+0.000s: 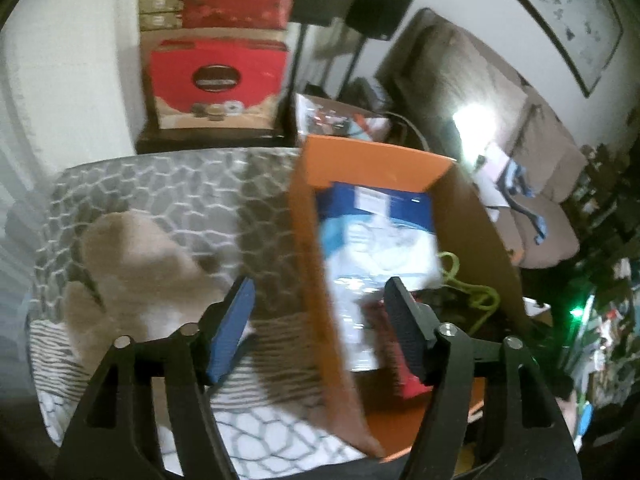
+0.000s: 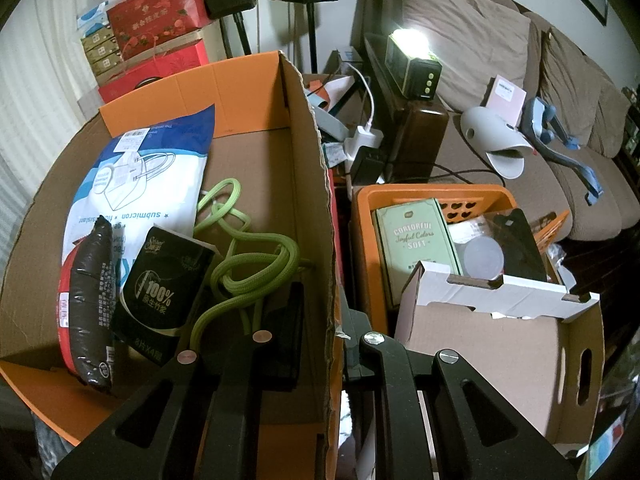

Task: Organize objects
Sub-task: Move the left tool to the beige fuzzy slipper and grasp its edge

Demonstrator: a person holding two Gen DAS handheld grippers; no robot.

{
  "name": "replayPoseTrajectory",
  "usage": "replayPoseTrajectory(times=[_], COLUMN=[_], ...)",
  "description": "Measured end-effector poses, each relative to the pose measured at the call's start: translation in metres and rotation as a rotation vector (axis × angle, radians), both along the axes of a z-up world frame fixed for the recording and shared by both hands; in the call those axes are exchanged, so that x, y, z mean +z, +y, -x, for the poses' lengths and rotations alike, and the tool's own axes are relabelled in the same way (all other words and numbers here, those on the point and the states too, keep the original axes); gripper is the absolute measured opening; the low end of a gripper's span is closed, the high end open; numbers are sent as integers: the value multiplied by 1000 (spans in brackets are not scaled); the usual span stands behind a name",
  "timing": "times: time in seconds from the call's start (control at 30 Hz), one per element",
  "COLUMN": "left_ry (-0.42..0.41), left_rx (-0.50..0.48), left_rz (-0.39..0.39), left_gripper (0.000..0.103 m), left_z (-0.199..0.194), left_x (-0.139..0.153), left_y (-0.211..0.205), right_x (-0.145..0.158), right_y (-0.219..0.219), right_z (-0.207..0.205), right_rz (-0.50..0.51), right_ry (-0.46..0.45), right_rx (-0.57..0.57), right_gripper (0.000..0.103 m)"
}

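An orange cardboard box [image 1: 316,232] stands on a patterned bed [image 1: 168,184]. It holds a blue-white mask bag [image 1: 376,240], a green cord [image 2: 248,248], a black tissue pack [image 2: 164,284] and a dark red-edged snack bag [image 2: 88,304]. My left gripper [image 1: 320,316] is open and straddles the box's left wall, one finger outside, one inside. A beige plush toy [image 1: 132,272] lies on the bed to its left. My right gripper [image 2: 324,320] straddles the box's right wall [image 2: 316,200]; its fingertips are hidden.
An orange basket [image 2: 432,196] with a green tin [image 2: 416,240] and a white-rimmed carton [image 2: 500,336] stand right of the box. A brown sofa [image 2: 520,80] holds a lamp and clutter. Red gift boxes [image 1: 216,76] and speaker stands sit behind.
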State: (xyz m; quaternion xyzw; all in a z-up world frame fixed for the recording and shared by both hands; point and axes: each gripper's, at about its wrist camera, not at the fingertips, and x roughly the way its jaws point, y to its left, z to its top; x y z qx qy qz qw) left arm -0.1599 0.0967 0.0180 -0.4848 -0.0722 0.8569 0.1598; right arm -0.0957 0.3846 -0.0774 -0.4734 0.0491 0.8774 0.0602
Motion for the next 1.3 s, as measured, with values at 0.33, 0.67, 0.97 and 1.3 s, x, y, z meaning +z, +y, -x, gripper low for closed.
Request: replayPoseTrajectory(times=[0.33, 0.67, 0.97, 1.3], left_ry=[-33, -40, -52, -91], left_rx=[71, 116, 183, 214], left_rz=[19, 42, 86, 80], left_gripper=[66, 66, 68, 68], left_z=[5, 5, 2, 1], left_x=[-23, -28, -35, -51], left_y=[-48, -79, -122, -146], right_x=[4, 0, -2, -1], right_y=[16, 33, 40, 39], right_z=[2, -4, -9, -9], right_rz=[128, 281, 327, 324], right_ry=[8, 54, 78, 75], right_rx=[13, 25, 27, 23], right_gripper=[14, 13, 13, 13])
